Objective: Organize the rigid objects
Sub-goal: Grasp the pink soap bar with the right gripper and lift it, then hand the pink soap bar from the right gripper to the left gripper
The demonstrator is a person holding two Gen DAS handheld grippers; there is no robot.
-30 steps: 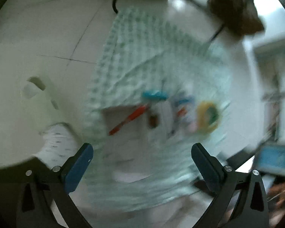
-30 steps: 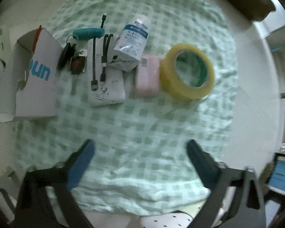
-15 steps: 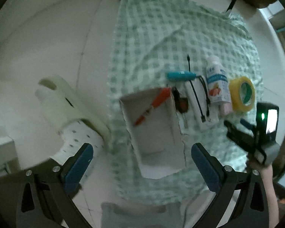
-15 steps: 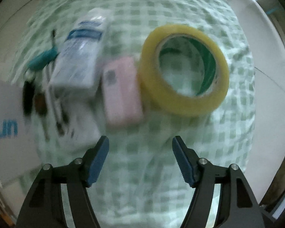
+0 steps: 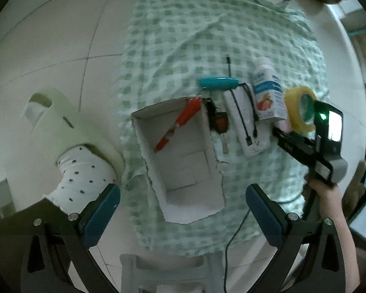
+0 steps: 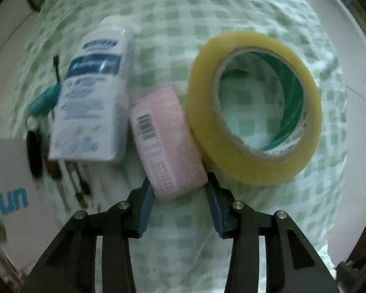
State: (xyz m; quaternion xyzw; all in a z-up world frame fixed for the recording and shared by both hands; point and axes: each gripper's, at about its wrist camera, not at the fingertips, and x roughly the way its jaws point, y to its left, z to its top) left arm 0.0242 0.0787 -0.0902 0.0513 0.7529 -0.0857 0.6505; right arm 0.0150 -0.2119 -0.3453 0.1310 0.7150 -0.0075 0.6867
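right wrist, right tool [image 6: 180,188] straddling pink box [image 6: 164,141], beside tape roll [image 6: 253,107]

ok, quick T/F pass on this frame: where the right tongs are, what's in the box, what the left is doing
1. The right tongs straddle the near end of the pink box. True.
2. The pink box lies between the white bottle and the yellow tape roll. True.
3. The cardboard box holds the tape roll. False: only a red pen shows in it; the tape sits on the checked cloth.
4. The left tongs grip the red pen. False: they are wide open, holding nothing, above the box.
5. The teal-handled tool lies inside the box. False: it lies on the cloth beyond the box's far corner.
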